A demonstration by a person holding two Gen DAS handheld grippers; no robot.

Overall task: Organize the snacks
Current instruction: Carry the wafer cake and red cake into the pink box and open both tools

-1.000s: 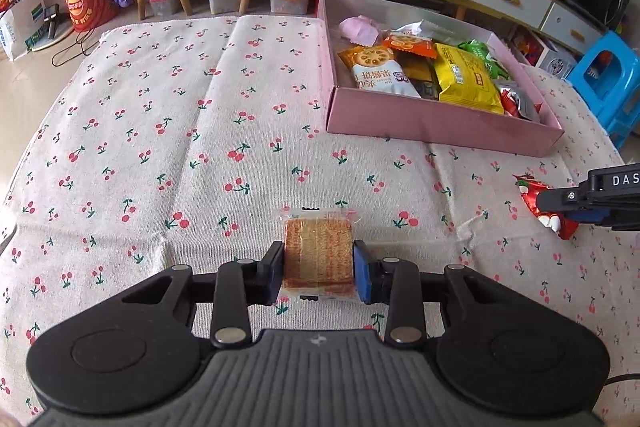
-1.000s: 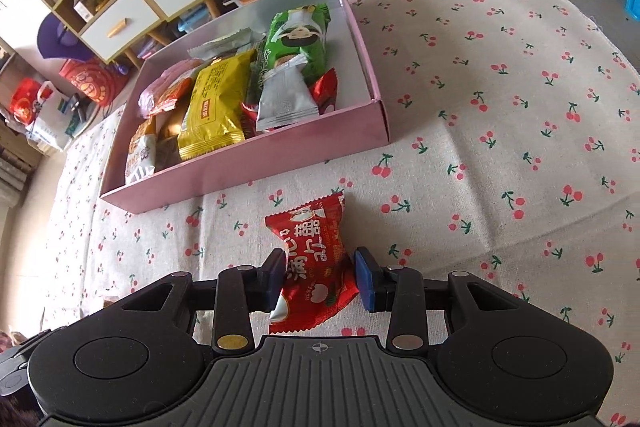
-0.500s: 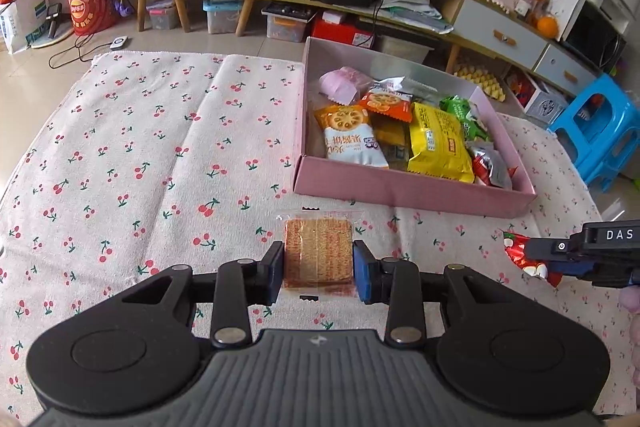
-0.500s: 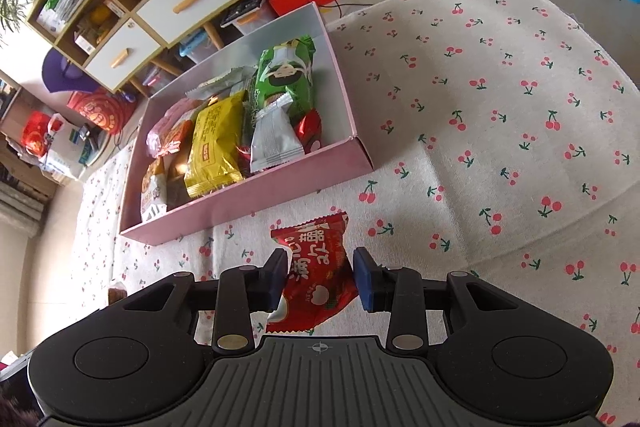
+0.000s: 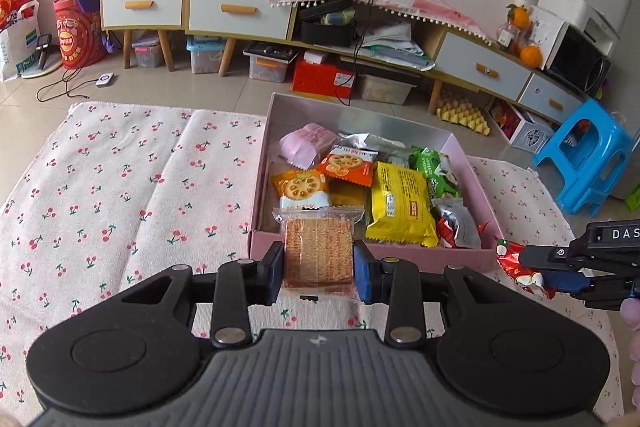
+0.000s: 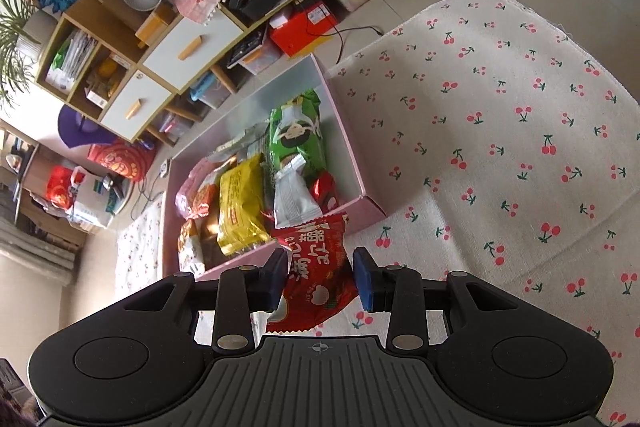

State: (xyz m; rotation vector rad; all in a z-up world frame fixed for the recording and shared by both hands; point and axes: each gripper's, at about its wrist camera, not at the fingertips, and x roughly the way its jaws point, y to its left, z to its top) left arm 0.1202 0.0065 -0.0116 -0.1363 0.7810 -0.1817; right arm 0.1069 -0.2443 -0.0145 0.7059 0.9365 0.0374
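Pink cardboard box (image 5: 372,253), open-topped, lies just ahead of both grippers on a cherry-print cloth (image 5: 120,187); it is the collection point for the snacks.

L. gripper (image 5: 319,273): jaws clamped on the flat sides of a clear-wrapped cracker pack (image 5: 318,253), held upright w/ its top seal over the box's near wall. Side grip leaves the lower edge free, so the pack could prob. drop straight in on release.

R. gripper (image 6: 320,279): blue-padded jaws either side of a red snack packet (image 6: 316,267). Left pad touches the packet; a narrow gap shows at the right pad, yet the packet sits lifted off the cloth, so judged clamped, loosely. Packet's top edge overlaps the box's near wall; from the L. wrist view the same gripper (image 5: 560,267) sits off to the right of the box's near corner.

Box contents, front to back from the L. gripper: yellow bag (image 5: 402,205), silver sachet (image 5: 460,223), small red wrapper beside it, orange lotus-root-print packs (image 5: 304,187), green bag (image 5: 436,171), pink wrapped item (image 5: 308,143) at far left. Box approx. half filled; far right portion bare.

Judged step: both packets in transit to the box, not yet released.
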